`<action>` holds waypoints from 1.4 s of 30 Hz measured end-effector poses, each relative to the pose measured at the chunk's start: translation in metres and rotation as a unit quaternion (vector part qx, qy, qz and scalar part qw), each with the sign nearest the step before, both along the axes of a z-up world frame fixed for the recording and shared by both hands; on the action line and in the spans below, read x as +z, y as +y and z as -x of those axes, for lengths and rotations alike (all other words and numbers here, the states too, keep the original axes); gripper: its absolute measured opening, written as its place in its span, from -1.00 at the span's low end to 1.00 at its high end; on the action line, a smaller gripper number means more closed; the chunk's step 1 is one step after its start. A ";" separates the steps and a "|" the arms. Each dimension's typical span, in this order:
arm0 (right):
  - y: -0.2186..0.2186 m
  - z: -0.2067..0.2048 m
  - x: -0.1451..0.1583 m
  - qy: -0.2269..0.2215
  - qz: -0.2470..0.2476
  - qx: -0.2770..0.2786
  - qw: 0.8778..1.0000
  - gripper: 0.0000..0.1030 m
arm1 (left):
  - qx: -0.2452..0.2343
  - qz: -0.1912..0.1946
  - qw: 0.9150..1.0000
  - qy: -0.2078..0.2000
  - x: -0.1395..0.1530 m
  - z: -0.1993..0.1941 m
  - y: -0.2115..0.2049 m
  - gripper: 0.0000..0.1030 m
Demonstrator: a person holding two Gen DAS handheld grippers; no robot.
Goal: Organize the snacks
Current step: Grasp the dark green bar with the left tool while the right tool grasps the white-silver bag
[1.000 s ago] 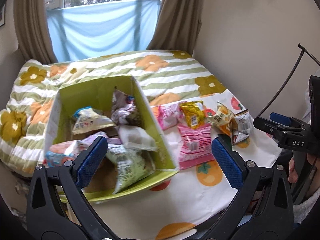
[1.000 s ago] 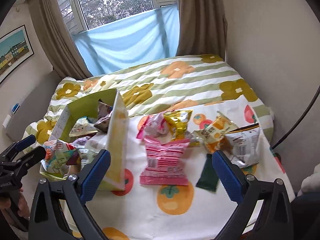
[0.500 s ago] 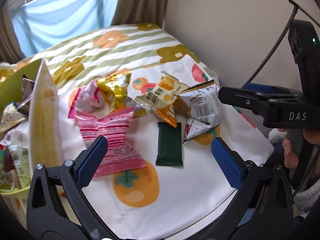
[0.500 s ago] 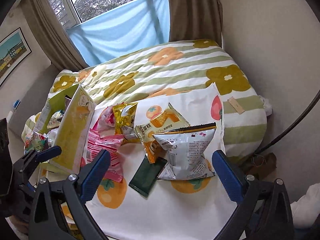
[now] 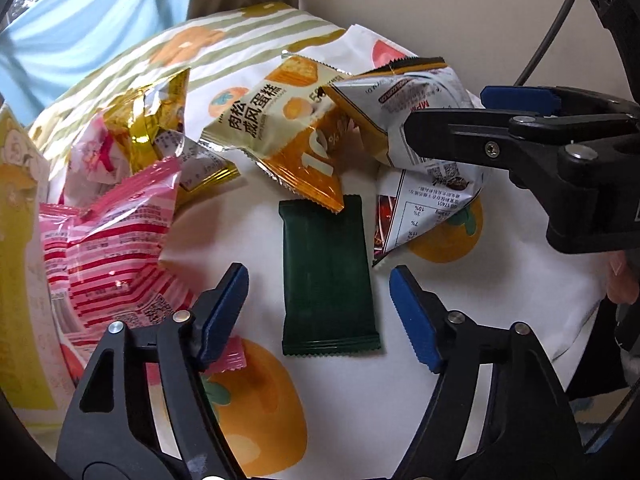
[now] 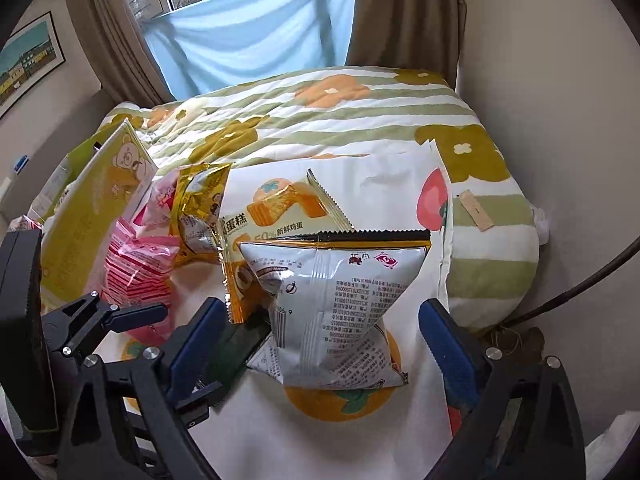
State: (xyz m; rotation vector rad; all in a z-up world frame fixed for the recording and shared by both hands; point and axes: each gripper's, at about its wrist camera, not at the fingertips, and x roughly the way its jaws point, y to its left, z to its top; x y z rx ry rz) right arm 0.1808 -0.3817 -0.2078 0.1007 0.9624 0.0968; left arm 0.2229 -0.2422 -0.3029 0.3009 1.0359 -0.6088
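Both grippers are lined up for a pick, each over its own snack, and neither grasp is made yet.

In the left wrist view, the left gripper [image 5: 318, 304] hangs at the lower centre of the frame with its blue-padded jaws spread wide and empty. The flat dark green foil bar wrapper [image 5: 328, 276] lies lengthwise between them on the white cloth printed with orange fruit [image 5: 480, 300]. The wrapper's top edge is tucked under a corner of the cream-and-orange cake packet [image 5: 280, 128].

In the right wrist view, the right gripper [image 6: 320, 344] sits low in the frame, jaws also wide apart and holding nothing. The puffy silver-white crisp bag with printed text [image 6: 340, 300] stands between them at centre.

At the left edge of that view, the yellow-green cardboard box with a bear print [image 6: 92, 208] stands beside a pink striped packet [image 6: 136, 272] and a crinkled gold foil packet [image 6: 200, 204].

The next move probably calls for lowering each gripper until the pads flank its packet, then closing gently. The green bar lies flat on soft cloth, so the pads likely need to press down to catch its edges; the crisp bag should yield and could slip.
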 end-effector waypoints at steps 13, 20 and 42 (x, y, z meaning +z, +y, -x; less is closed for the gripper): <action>0.004 -0.003 -0.016 0.008 0.016 -0.007 1.000 0.81 | -0.063 -0.039 0.997 0.013 -0.010 -0.005 -0.013 -0.13; 0.008 -0.008 -0.022 0.020 0.029 -0.001 0.999 0.66 | -0.065 -0.042 0.997 0.029 -0.007 -0.013 -0.010 -0.18; 0.005 0.001 -0.019 0.023 0.010 0.003 1.000 0.15 | -0.026 -0.027 0.999 0.030 0.024 -0.003 0.018 -0.18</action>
